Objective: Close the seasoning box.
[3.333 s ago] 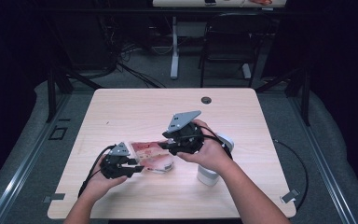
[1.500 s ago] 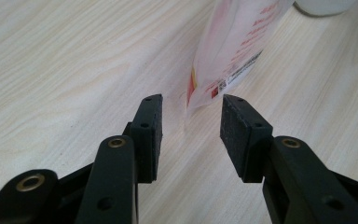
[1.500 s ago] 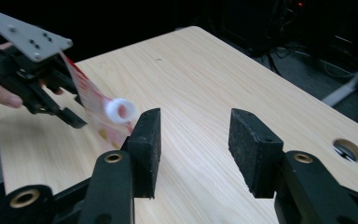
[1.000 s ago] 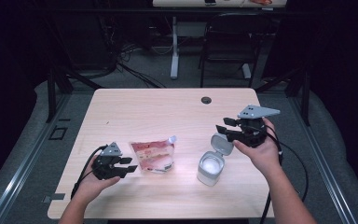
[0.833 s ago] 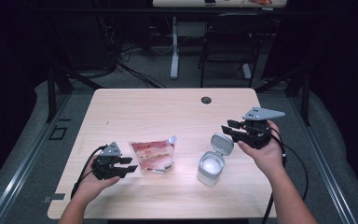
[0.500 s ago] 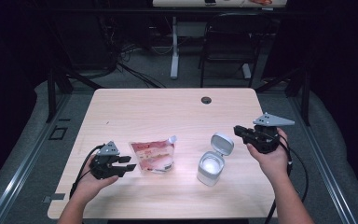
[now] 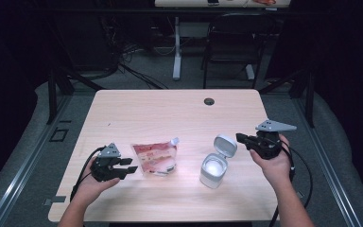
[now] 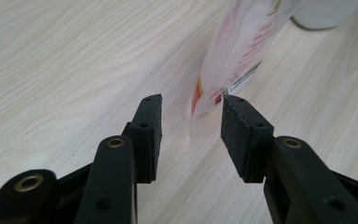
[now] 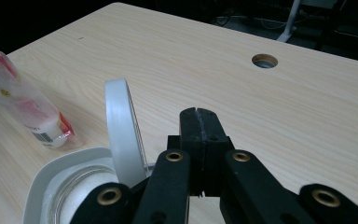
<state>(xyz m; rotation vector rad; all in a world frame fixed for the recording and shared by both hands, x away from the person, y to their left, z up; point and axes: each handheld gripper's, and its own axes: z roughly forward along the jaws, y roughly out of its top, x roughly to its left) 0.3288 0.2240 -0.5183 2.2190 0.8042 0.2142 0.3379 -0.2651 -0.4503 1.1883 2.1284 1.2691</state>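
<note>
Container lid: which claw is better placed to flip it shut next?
Right. The right claw, jaws shut and empty, sits just behind the upright lid; the left claw, open, is by the pouch.

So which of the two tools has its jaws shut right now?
The right tool, beside the white container's raised lid: jaws pressed together, empty. The left tool stands open at the pouch.

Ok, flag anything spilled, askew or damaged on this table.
Nothing spilled or damaged. The white container stands upright with its hinged lid flipped open, and the red refill pouch lies flat beside it.
</note>
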